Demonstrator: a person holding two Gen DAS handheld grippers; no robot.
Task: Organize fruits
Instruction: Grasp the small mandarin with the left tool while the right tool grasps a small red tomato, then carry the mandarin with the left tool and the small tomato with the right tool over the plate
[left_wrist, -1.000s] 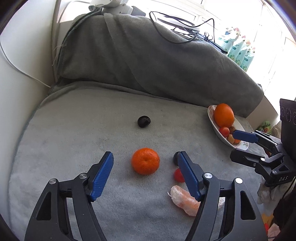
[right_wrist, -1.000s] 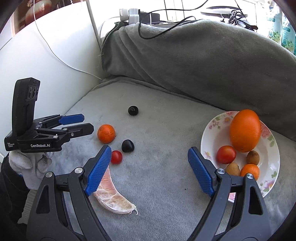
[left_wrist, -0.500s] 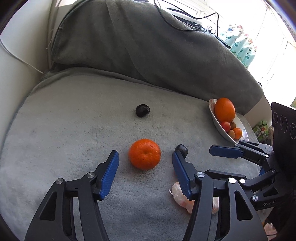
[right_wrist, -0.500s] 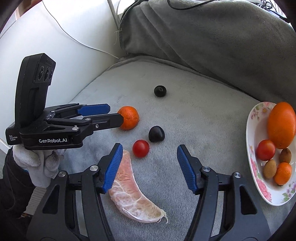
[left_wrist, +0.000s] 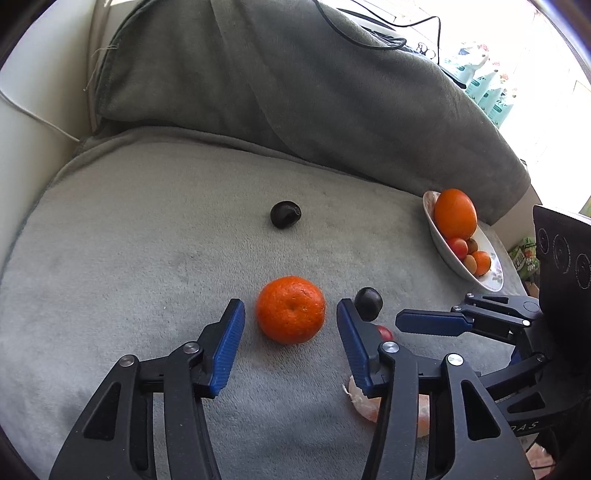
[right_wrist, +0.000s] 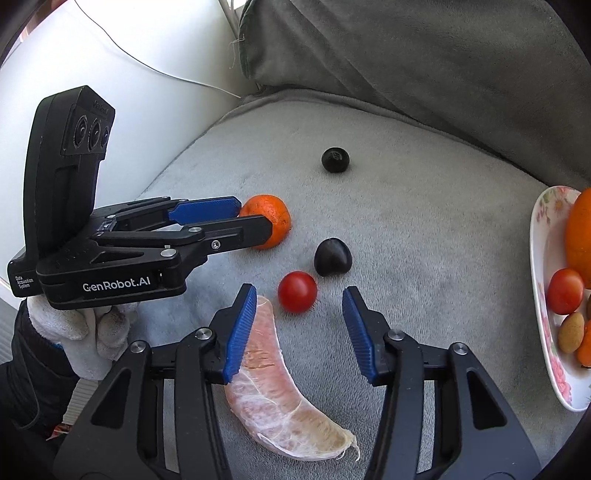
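A tangerine lies on the grey blanket between the fingertips of my left gripper. Its jaws are closing, with a small gap still showing on each side of the fruit. In the right wrist view a red cherry tomato sits between the tips of my right gripper, whose jaws are also closing, and the pads do not touch it. A peeled pomelo segment lies under the right gripper's left finger. A dark plum rests just beyond the tomato, and a second dark fruit lies farther back.
A flowered plate at the right holds a big orange, a tomato and small fruits. A blanket-covered backrest rises behind. A white wall with a cable is at the left. A gloved hand holds the left gripper.
Both pairs of jaws have narrowed. The right gripper has come down and leftward from near the plate to the tomato. The left gripper has closed in around the tangerine.
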